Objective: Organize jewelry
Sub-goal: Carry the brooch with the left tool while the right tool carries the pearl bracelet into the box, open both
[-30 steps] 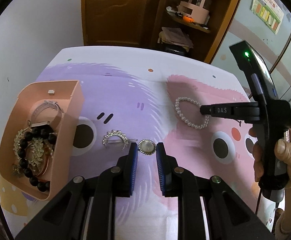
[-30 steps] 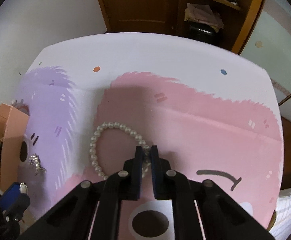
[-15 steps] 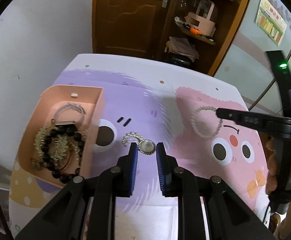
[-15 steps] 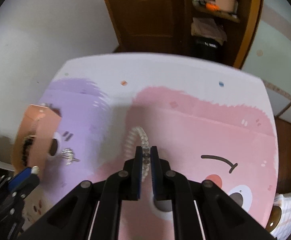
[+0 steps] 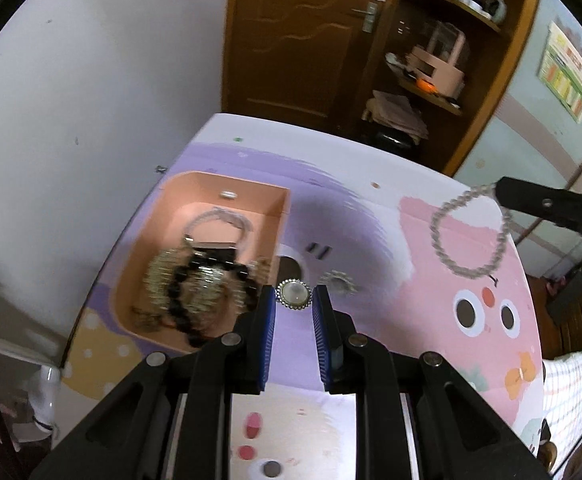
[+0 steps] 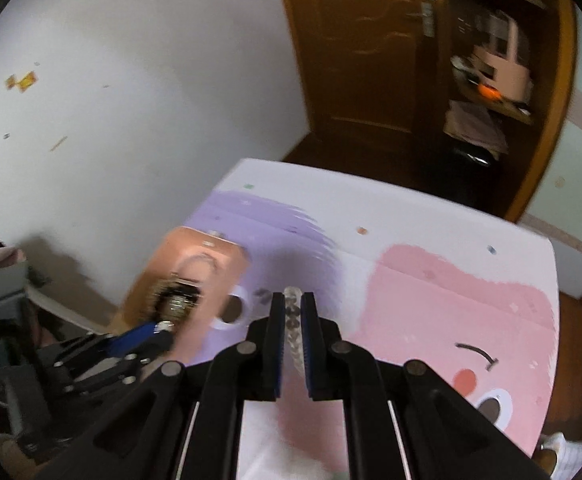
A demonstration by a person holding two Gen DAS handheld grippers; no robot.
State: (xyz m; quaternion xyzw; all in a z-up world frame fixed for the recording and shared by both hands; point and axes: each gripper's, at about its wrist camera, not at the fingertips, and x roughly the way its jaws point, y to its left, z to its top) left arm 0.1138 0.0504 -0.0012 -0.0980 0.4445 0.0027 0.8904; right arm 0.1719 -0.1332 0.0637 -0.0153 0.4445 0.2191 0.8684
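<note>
My left gripper [image 5: 293,300] is shut on a round white-stone brooch [image 5: 293,295] and holds it above the table, just right of the pink jewelry box [image 5: 195,216]. The box holds a black bead bracelet [image 5: 211,280], gold pieces and a watch-like band. My right gripper [image 6: 292,308] is shut on a pearl bracelet [image 6: 293,332], which hangs in the air as a loop in the left wrist view [image 5: 467,236]. The box also shows in the right wrist view [image 6: 195,276], to the left. A silver hair clip [image 5: 337,281] lies on the table beside the box.
The table is covered with a cartoon mat [image 5: 471,320] in purple and pink. A white wall stands to the left, a wooden door [image 5: 299,36] and shelf [image 5: 435,72] behind the table. The left gripper shows at lower left in the right wrist view [image 6: 147,336].
Both grippers have risen and moved left toward the box. The brooch and the pearl bracelet have left the table and hang in the grippers.
</note>
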